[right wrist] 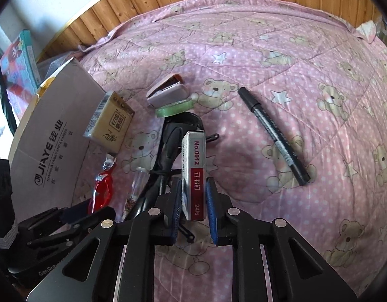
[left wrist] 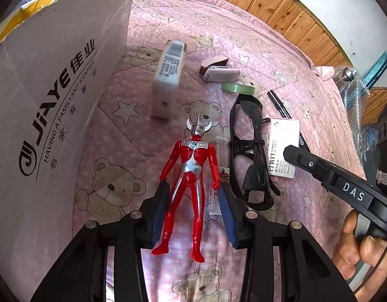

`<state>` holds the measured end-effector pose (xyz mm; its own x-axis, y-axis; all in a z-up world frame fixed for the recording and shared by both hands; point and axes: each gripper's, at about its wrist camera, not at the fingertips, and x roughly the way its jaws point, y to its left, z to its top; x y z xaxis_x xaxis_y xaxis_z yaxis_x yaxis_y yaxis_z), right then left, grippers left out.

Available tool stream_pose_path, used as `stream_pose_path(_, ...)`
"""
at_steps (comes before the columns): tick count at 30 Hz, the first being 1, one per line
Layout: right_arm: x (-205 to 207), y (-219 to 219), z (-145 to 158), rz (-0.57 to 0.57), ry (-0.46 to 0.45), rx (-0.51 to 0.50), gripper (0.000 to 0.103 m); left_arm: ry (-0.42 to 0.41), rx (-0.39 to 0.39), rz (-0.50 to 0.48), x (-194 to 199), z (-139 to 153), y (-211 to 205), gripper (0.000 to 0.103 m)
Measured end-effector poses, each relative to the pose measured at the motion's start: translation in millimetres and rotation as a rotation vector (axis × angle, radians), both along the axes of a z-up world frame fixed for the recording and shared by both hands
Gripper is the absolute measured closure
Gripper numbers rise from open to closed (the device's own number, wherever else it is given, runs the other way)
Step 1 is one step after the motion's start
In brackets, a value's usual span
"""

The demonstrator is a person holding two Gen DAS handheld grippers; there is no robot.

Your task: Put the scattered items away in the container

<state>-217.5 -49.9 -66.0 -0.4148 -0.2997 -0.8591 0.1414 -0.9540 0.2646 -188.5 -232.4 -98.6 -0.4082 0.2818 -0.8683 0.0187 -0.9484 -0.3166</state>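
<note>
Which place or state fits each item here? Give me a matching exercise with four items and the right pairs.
Items:
1. red figure
2. staple box
3. black marker
4. green tape roll

Places:
A. lying alone on the quilt, right of the pile
B. between the right hand-held gripper's fingers
C. next to the pink stapler
D. between the left hand-held gripper's open fingers

Pairs: 1-D, 2-B, 3-A, 4-C
</note>
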Motion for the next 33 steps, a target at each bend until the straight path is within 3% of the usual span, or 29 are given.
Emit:
stream_pose_path(6, -9, -18, -17, 0.025, -0.022, 0.037, 0.086, -0.023, -0.004, 0.015, -1, -8, -7, 0.062)
stream_pose_path(15, 6, -18, 6, 0.036, 0.049, 0.104, 0.088, -0.008, -0.017, 0.004, -3, -6, -6, 0.062)
stream_pose_path(33, 61, -17, 49, 0.035, 0.121, 0.152, 0.088, 0.075, -0.012, -0.016, 31, 46, -1, 0.062)
